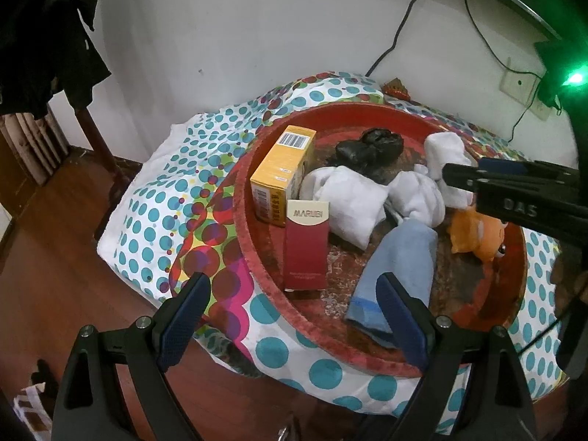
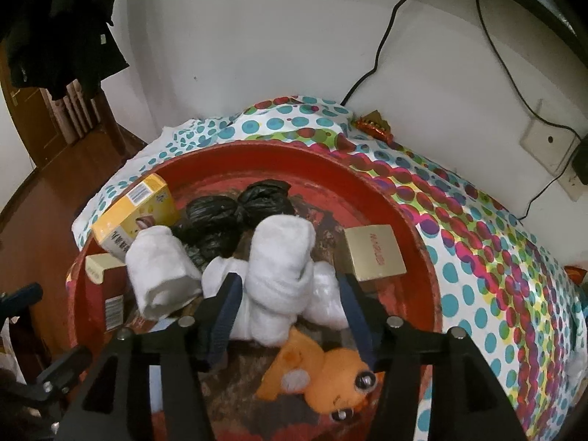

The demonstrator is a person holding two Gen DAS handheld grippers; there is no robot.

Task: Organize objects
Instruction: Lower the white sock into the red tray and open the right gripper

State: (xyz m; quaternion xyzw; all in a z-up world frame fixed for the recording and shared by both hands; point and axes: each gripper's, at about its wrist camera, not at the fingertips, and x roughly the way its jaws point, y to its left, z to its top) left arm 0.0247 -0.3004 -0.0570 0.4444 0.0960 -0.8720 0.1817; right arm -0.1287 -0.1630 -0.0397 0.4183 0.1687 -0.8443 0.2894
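A round red tray (image 1: 253, 257) (image 2: 415, 220) on a dotted cloth holds a yellow box (image 1: 283, 172) (image 2: 136, 209), a red MARUBI box (image 1: 307, 246), a gold box (image 2: 375, 253), black bags (image 1: 367, 147) (image 2: 235, 213), white rolled socks (image 1: 349, 202) (image 2: 279, 272), a blue sock (image 1: 397, 268) and an orange plush toy (image 1: 477, 235) (image 2: 323, 375). My left gripper (image 1: 290, 294) is open, above the tray's near rim by the red box and blue sock. My right gripper (image 2: 290, 294) (image 1: 452, 176) is open, its fingers either side of a white sock roll, not gripping it.
The dotted cloth (image 1: 165, 198) (image 2: 496, 257) covers the surface under the tray. A white wall with black cables (image 2: 386, 36) and a socket (image 2: 547, 143) stands behind. Wooden floor (image 1: 55, 257) and a dark chair leg (image 1: 99, 139) lie to the left.
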